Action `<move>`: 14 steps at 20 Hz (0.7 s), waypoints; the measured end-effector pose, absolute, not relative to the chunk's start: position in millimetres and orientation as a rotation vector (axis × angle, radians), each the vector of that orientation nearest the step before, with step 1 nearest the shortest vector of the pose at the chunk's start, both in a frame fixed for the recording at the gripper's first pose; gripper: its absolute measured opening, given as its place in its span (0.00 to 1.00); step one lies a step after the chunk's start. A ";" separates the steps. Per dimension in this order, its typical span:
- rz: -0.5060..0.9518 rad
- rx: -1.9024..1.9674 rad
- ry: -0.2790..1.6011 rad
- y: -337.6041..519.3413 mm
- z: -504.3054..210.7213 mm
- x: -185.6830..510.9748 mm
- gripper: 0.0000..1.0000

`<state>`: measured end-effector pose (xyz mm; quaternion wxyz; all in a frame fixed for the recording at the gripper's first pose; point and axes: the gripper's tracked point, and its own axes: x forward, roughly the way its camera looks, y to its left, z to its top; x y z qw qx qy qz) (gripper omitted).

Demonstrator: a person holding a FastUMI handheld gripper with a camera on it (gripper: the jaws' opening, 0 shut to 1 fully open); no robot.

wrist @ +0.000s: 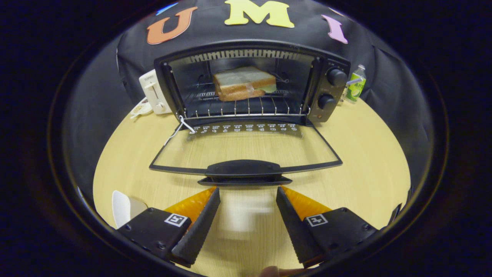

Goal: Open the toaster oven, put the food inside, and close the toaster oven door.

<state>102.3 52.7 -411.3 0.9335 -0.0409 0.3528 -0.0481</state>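
A black toaster oven [328, 90] stands at the back of the round wooden table [361, 161]. Its glass door [246, 148] hangs fully down, flat over the tabletop, with the black handle [244, 169] toward me. A sandwich [244, 82] of toasted bread lies on the wire rack [246, 107] inside. My gripper [248, 192] is open, with nothing between its fingers. The fingertips sit just short of the door handle, one on each side of its middle.
A white toaster [154, 91] stands left of the oven. A green bottle [356, 84] is at the oven's right. A white object [123, 207] lies near the left finger. A string loop [180, 127] hangs at the door's left hinge.
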 end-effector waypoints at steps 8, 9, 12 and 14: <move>-0.116 -0.087 0.630 60.7 -362.3 100.3 0.96; -0.114 -0.099 0.599 61.3 -353.7 102.2 0.96; -0.110 -0.113 0.534 62.2 -329.3 106.4 0.96; -0.090 -0.090 0.510 67.2 -306.2 102.4 0.97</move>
